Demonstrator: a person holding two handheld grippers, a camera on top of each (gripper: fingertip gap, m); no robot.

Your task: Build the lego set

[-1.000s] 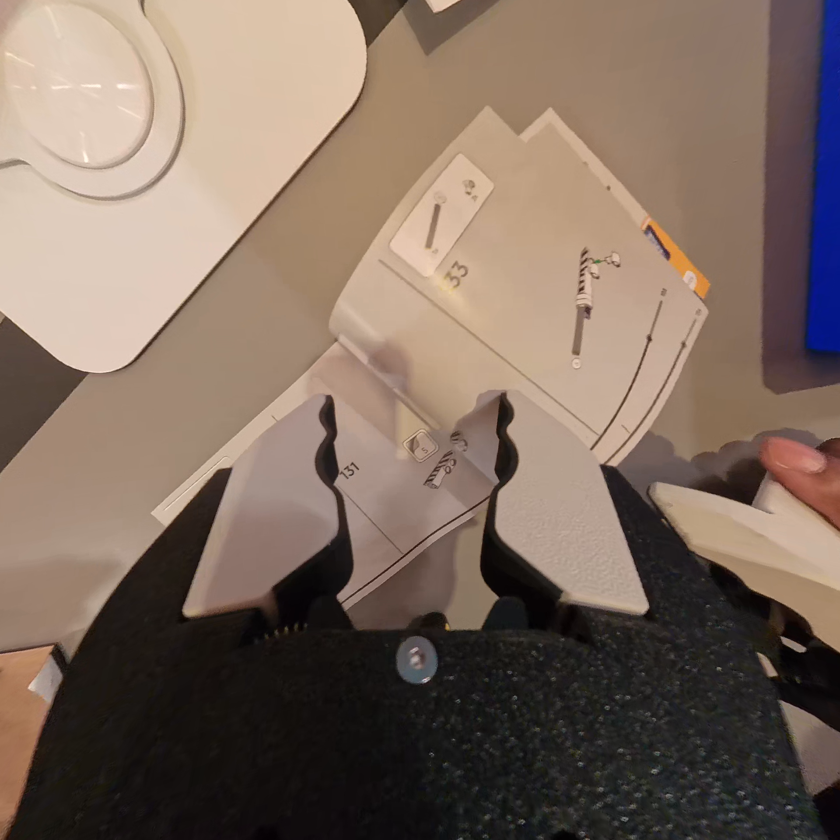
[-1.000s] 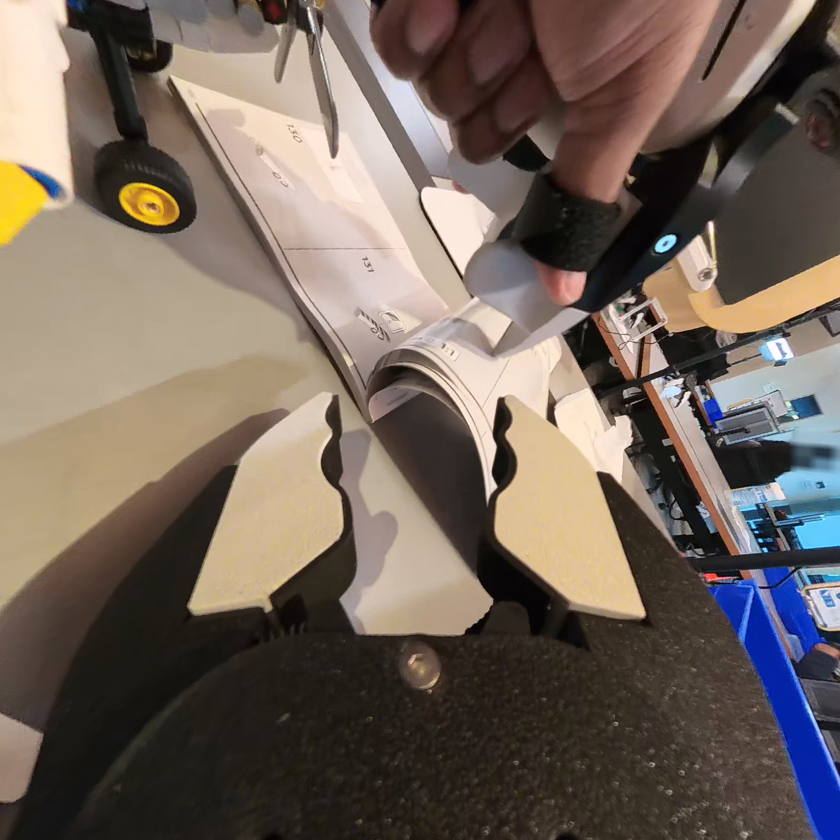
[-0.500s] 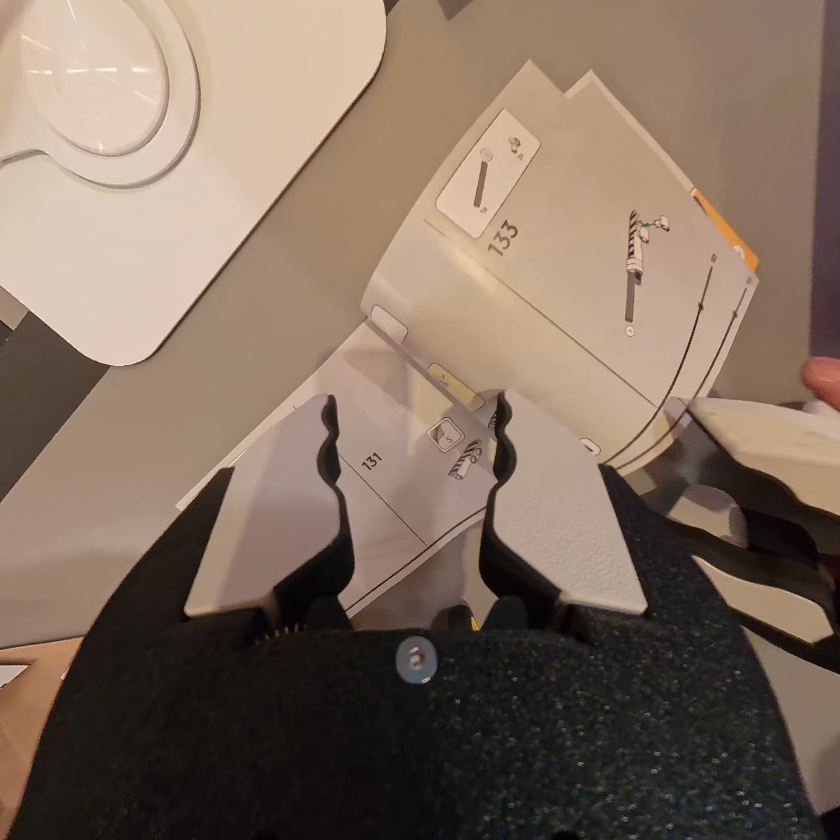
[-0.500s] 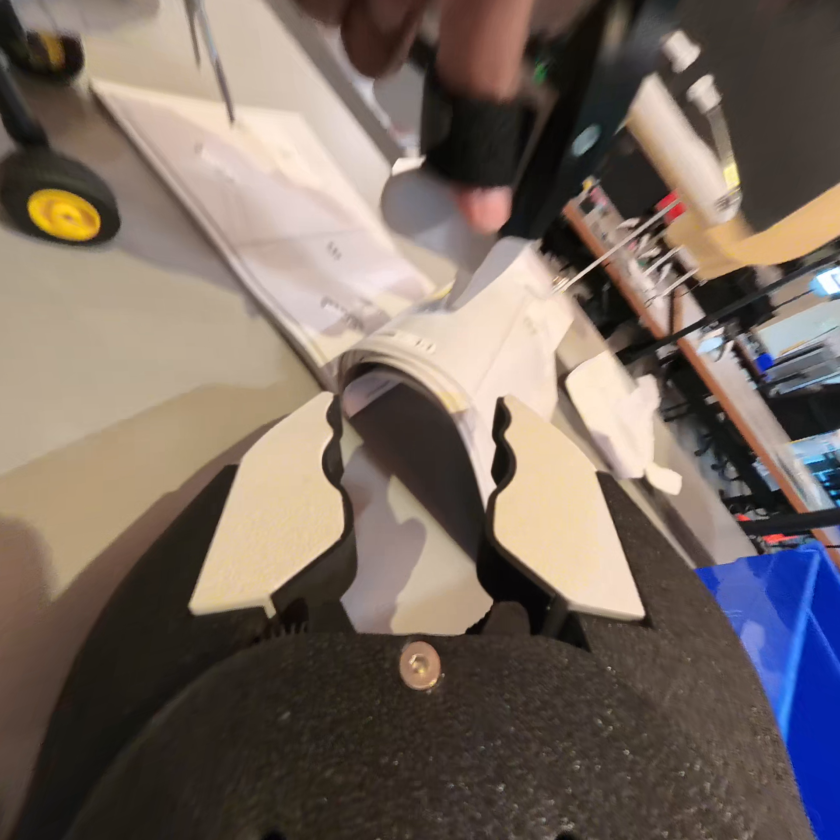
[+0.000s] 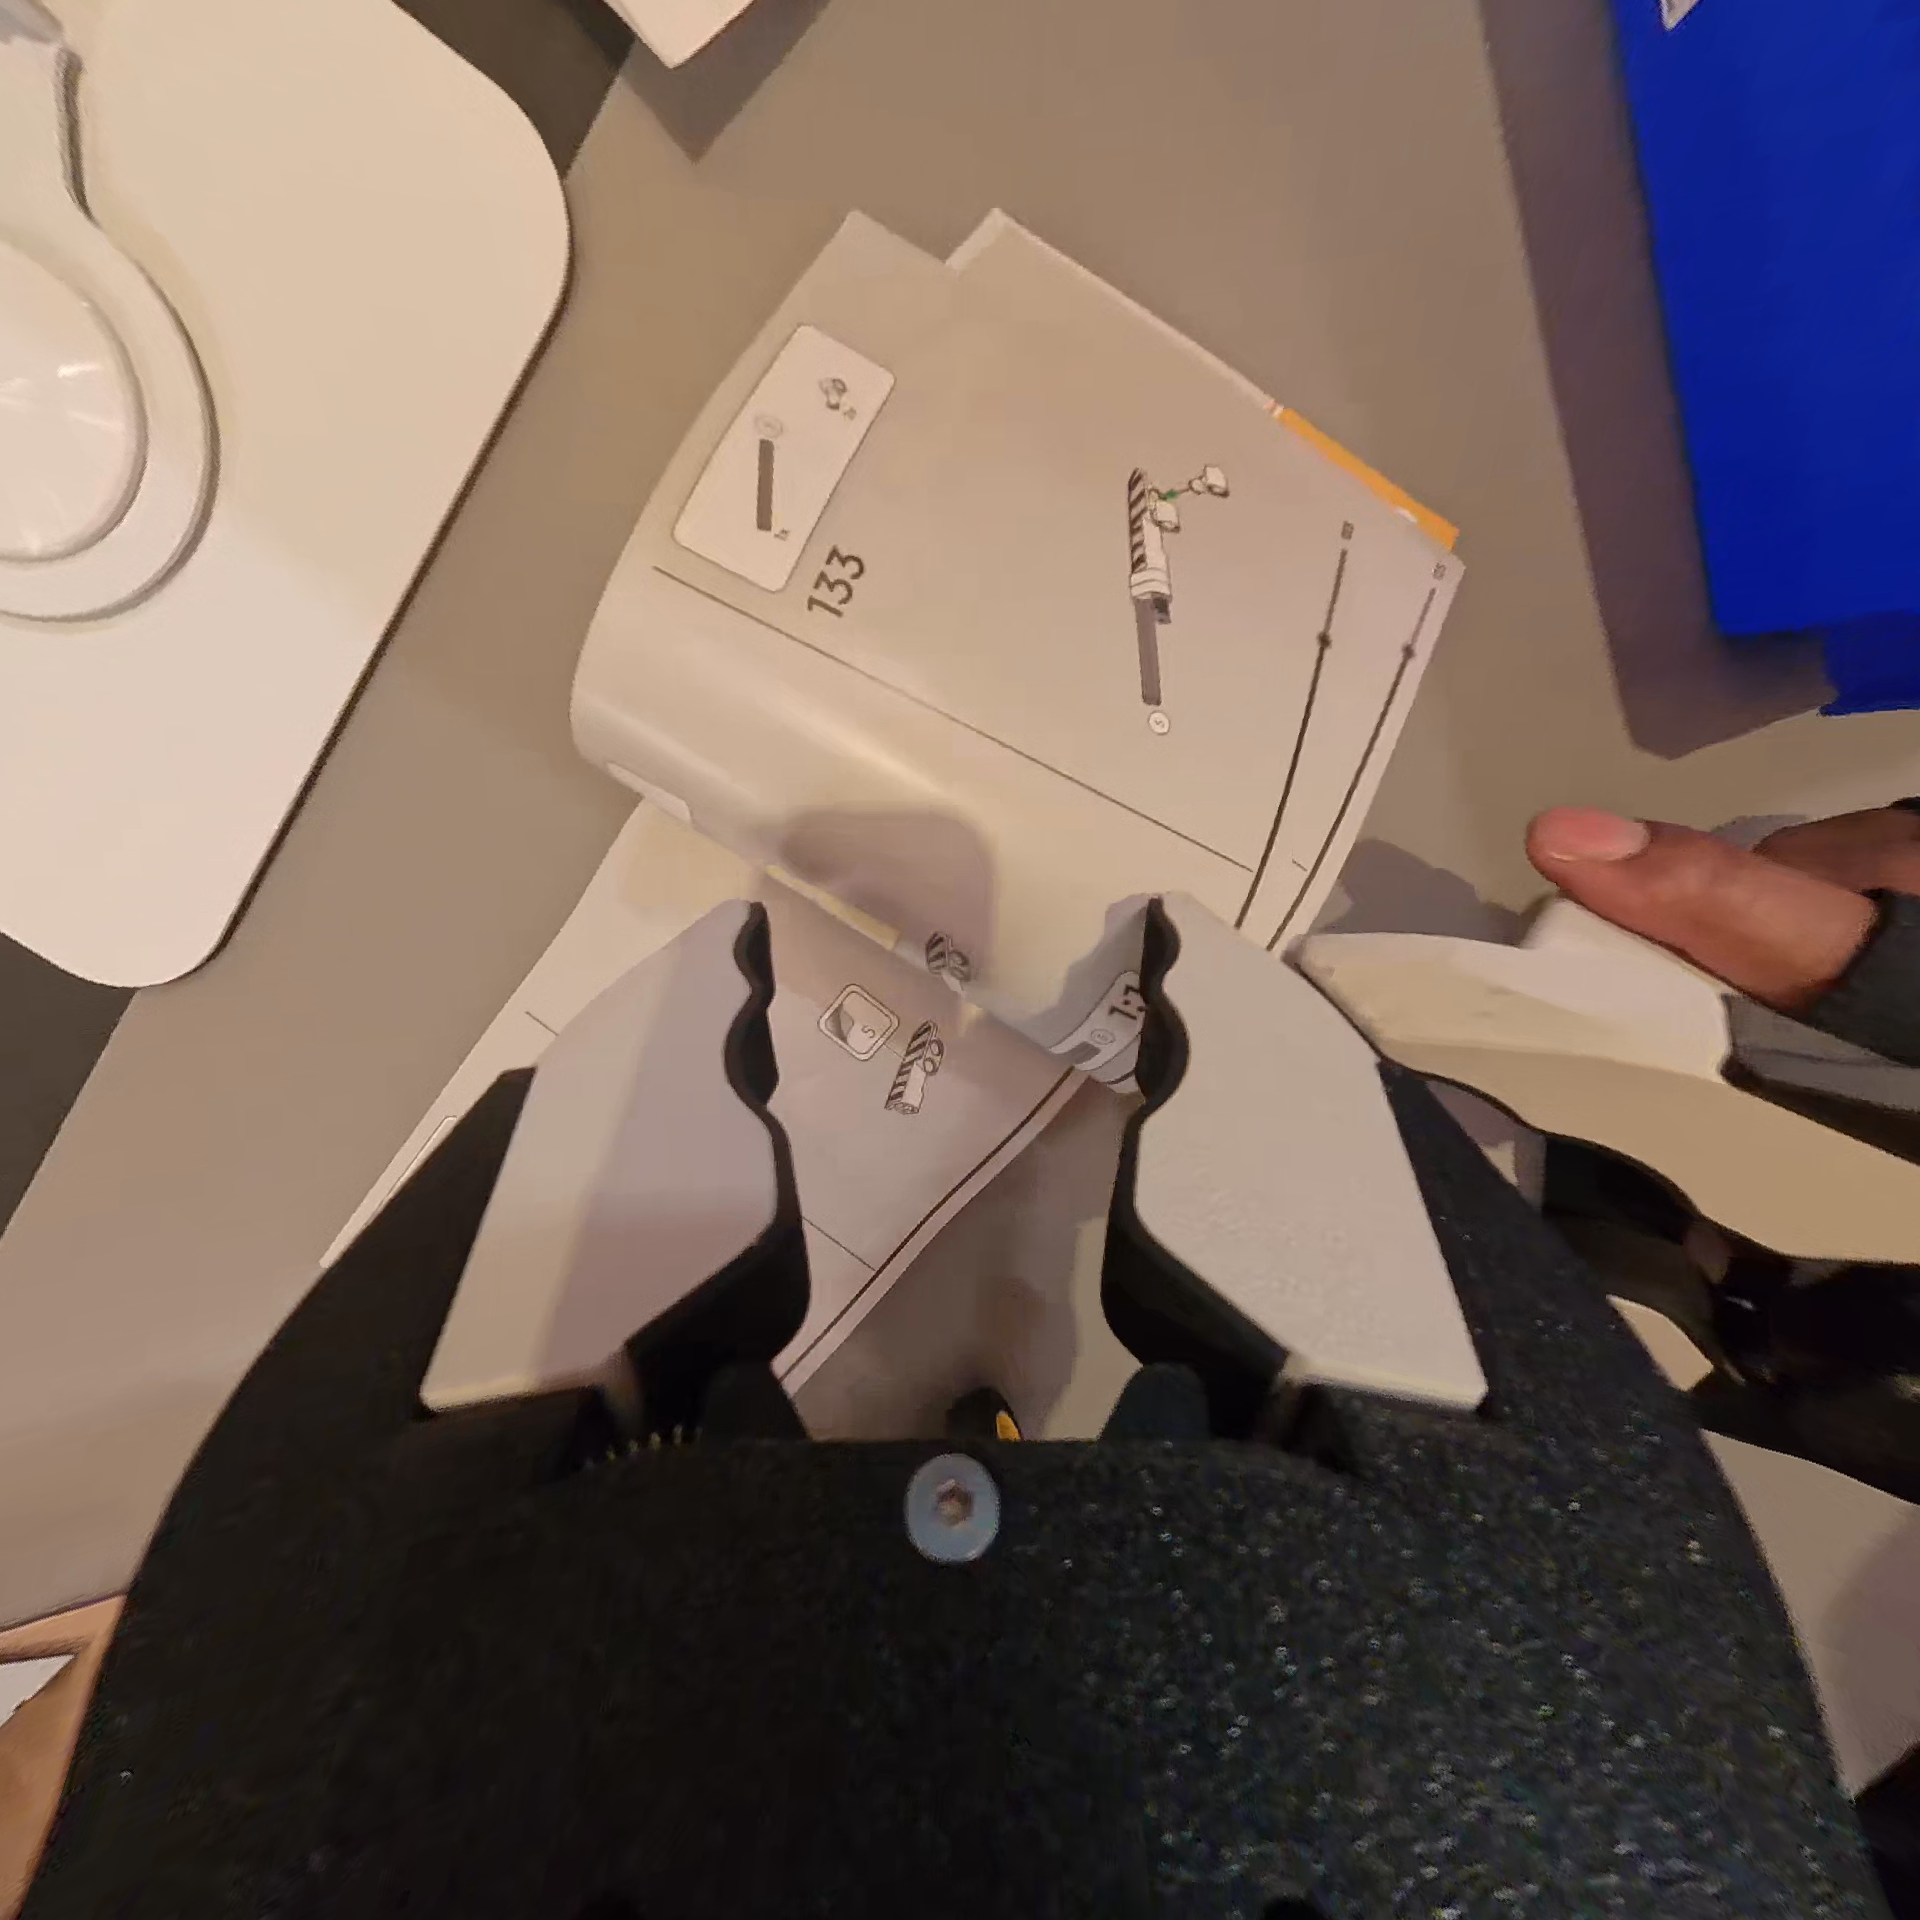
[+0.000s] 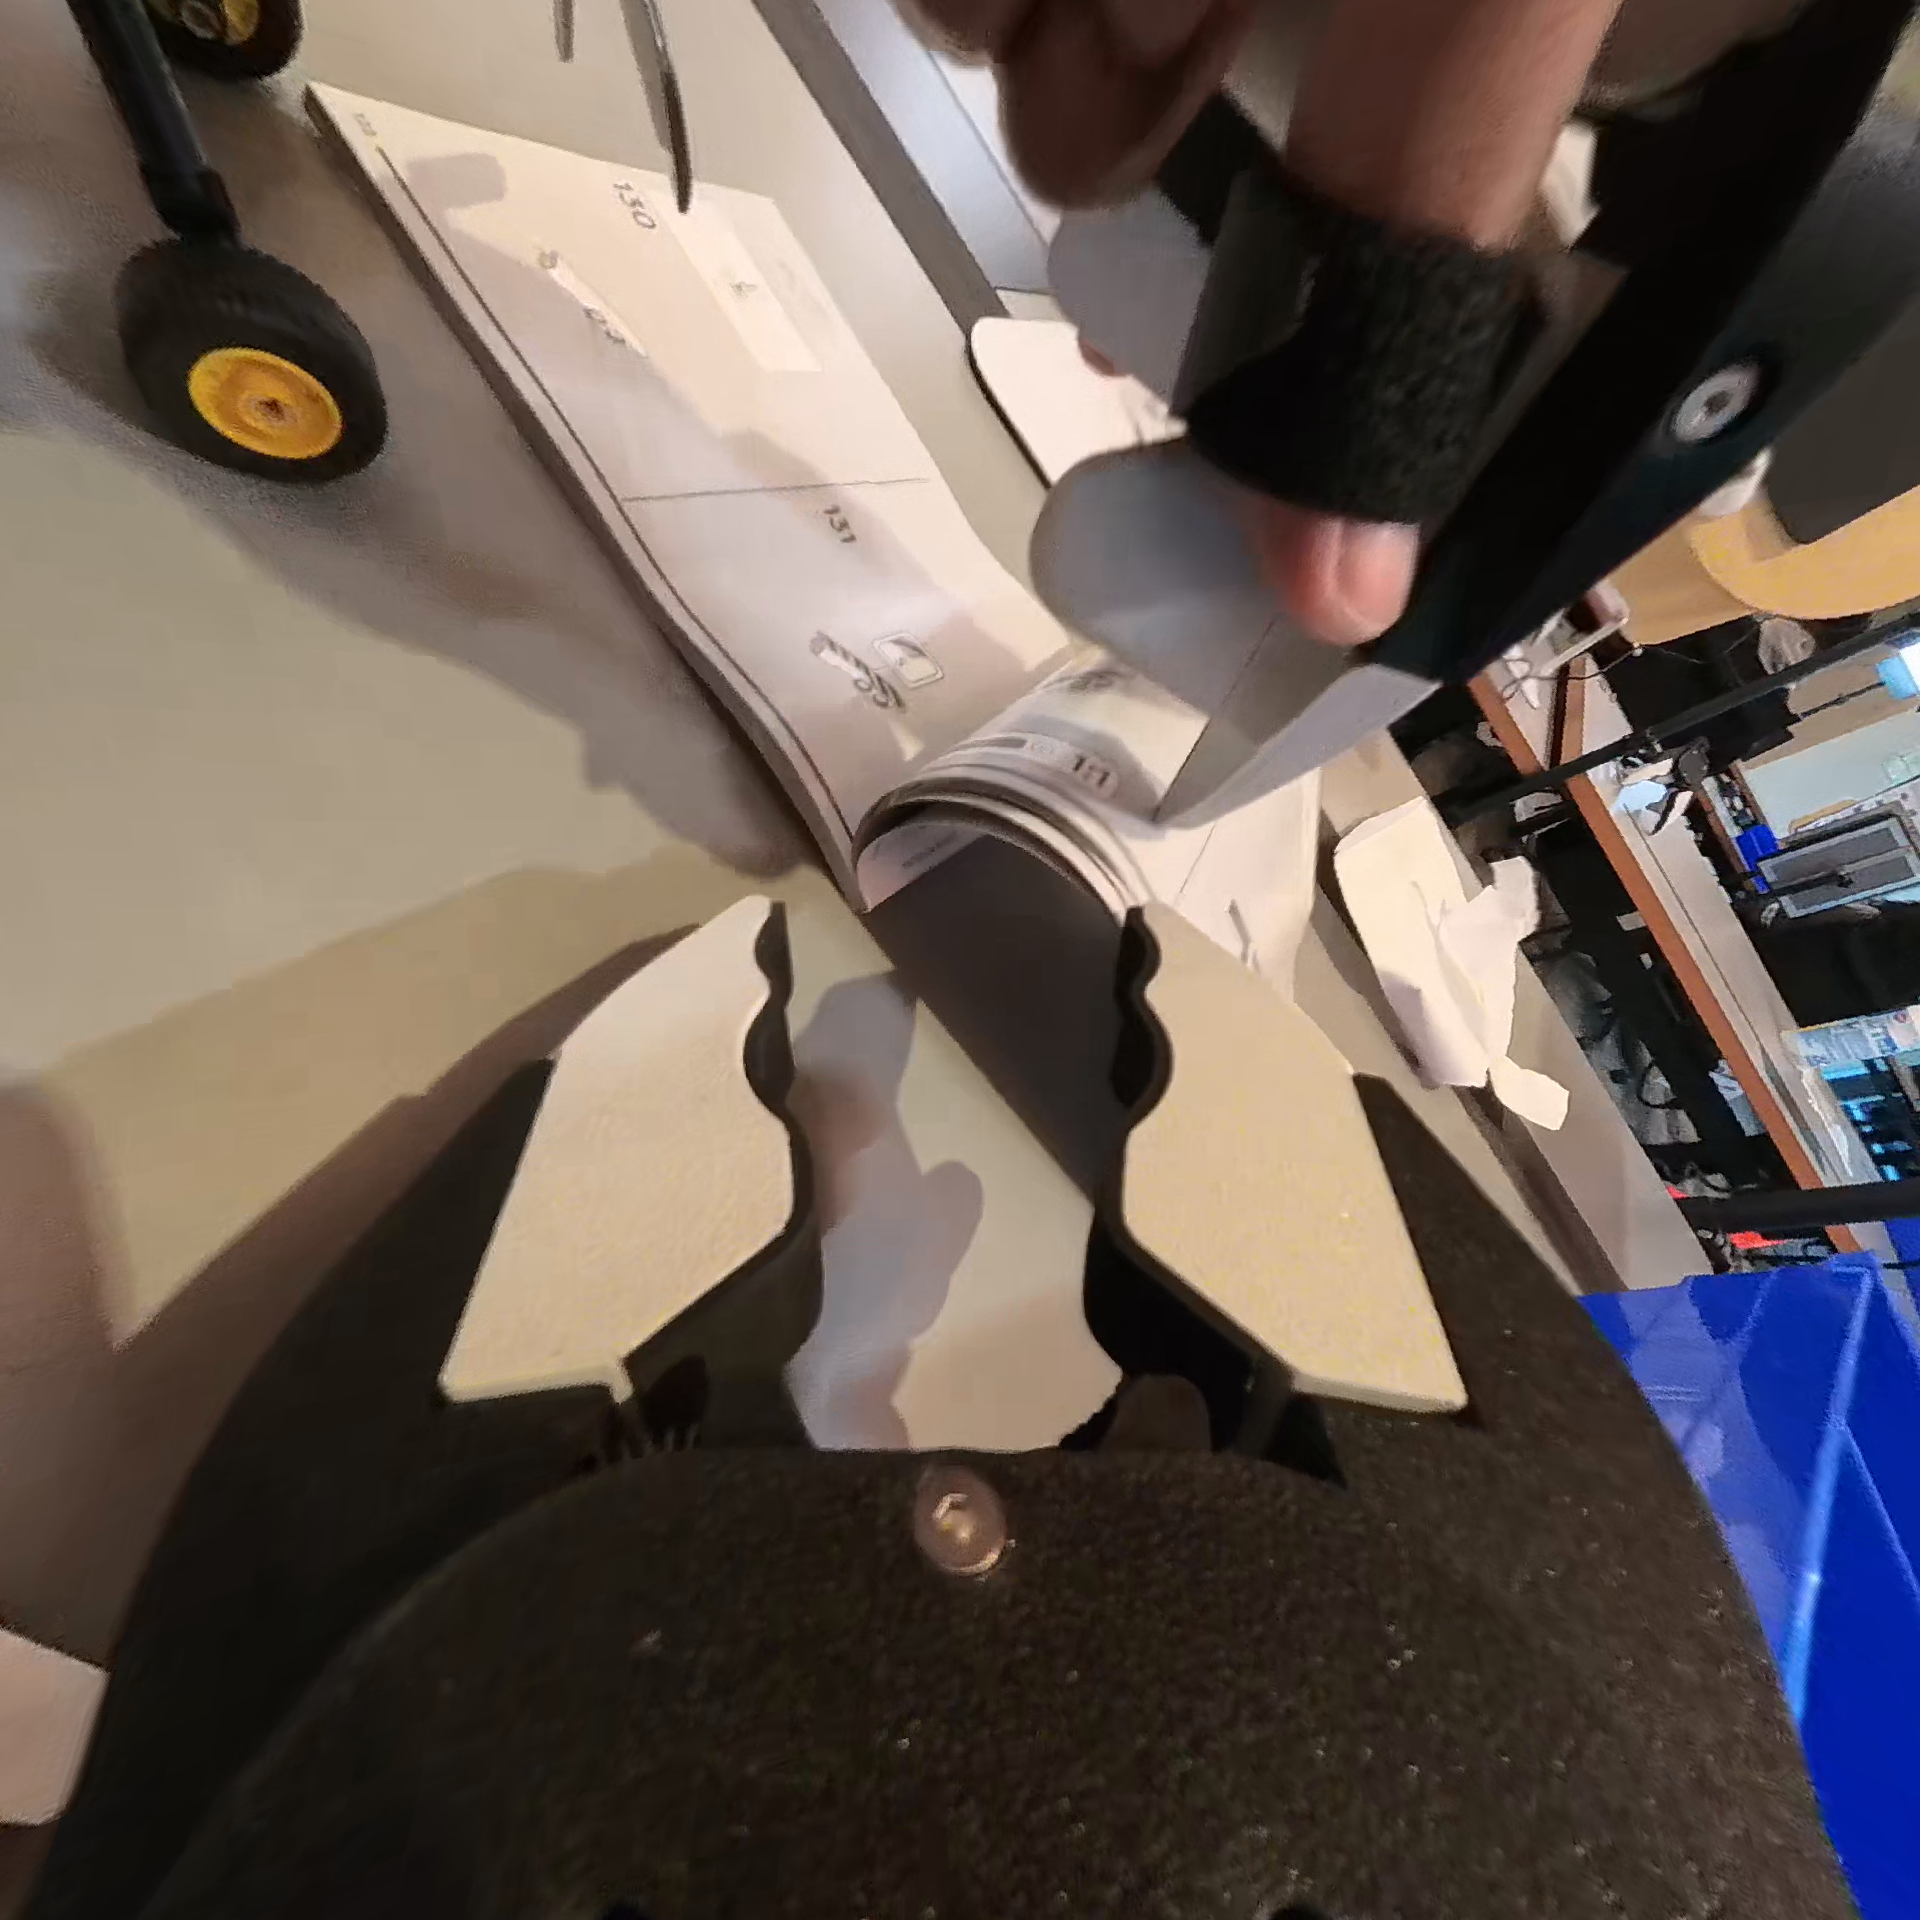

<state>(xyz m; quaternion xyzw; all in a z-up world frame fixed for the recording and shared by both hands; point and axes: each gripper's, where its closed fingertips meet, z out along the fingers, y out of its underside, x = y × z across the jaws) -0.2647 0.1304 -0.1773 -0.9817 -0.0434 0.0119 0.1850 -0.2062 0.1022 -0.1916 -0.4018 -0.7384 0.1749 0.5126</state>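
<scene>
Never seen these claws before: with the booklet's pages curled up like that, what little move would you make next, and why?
Probably ease the left claw down onto the curled pages. Both claws are open and hold nothing, and the instruction booklet bulges at its fold, so pressing there seems likeliest to flatten it.

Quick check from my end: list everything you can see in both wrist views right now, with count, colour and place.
Instruction booklet: one, white pages, open on the grey table, some pages curled up in an arch.
Tray: one, white, rounded corner, far left on the table.
Bin: one, blue, right of the booklet.
Toy wheel: one fully seen, black tyre with yellow hub, beyond the booklet's far page.
Crumpled paper: one, white, near the table edge.
Left gripper: open, hovering over the curled pages; one fingertip close against them.
Right gripper: open, empty, at the booklet's near edge.
</scene>
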